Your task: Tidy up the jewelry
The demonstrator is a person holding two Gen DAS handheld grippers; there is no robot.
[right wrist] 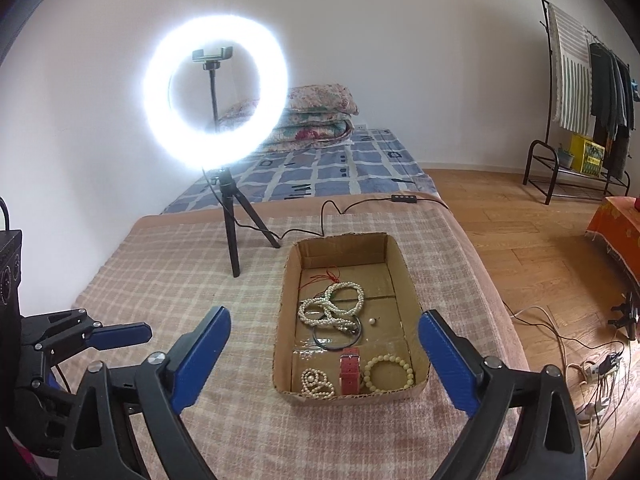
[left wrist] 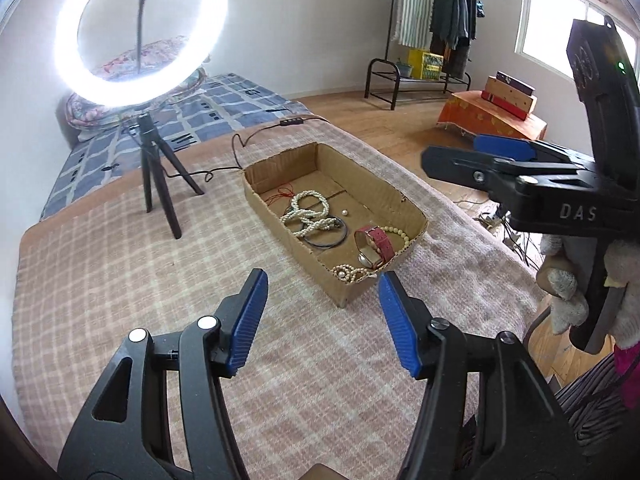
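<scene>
A soft woven blanket (right wrist: 168,280) in a pink-and-cream check covers the surface, its weave fuzzy and slightly rumpled. On it stands one ring light (right wrist: 216,104), a glowing white circle on a slim black tripod with three legs, a black cable trailing from it. Beside the tripod lies one shallow rectangular cardboard box (right wrist: 406,276) with raw, rough-cut edges, and all the jewelry sits inside it. The left claw (left wrist: 320,320) hovers over the blanket just short of the box's near corner, its two ribbed blue pads spread wide with nothing between them. The right claw (right wrist: 324,364) hangs above the box's near end, its two blue pads likewise spread wide and holding nothing. In the box, a long pearl strand (right wrist: 332,308) lies looped in several tangled coils toward the middle, partly over one thin dark metal hoop (right wrist: 338,338). At the near end are one red textured leather watch strap (right wrist: 349,374), one bracelet of larger cream beads (right wrist: 387,372), and one small coiled cluster of fine pearls (right wrist: 317,383). A single loose pearl (right wrist: 372,321) rests on the bare cardboard, and a thin red cord (right wrist: 326,277) lies at the far end.
</scene>
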